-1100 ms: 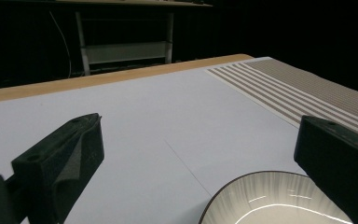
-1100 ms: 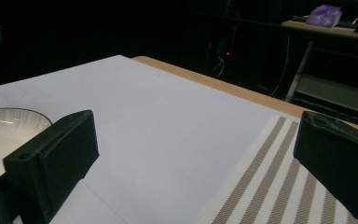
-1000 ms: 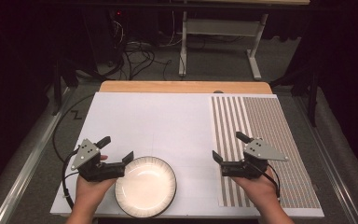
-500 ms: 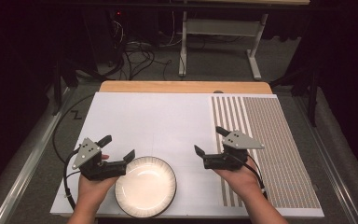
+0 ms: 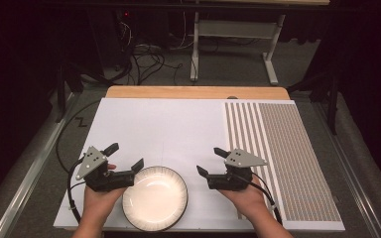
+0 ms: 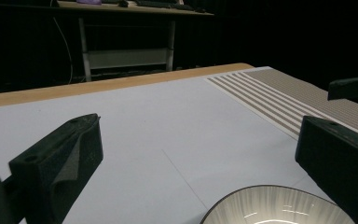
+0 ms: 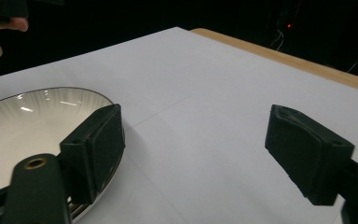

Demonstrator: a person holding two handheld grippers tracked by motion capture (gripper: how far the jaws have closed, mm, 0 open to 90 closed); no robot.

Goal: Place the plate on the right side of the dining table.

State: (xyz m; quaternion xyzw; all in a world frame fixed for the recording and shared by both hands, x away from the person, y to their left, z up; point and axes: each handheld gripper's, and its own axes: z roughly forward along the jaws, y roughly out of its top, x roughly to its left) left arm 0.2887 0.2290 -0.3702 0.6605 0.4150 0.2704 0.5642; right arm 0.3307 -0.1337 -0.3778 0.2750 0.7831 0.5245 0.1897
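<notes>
White table sheet (image 5: 168, 124), dark room behind. Right gripper (image 5: 211, 163) stands just beside the bowl (image 5: 155, 198) on its right, jaws apart and just now narrowing, nothing between them. Left gripper (image 5: 124, 157) sits at the bowl's left rim, jaws wide, holding nothing. Judged step: approach for a two-sided grasp. Next move calls for seating a jaw over the rim before closing.
</notes>
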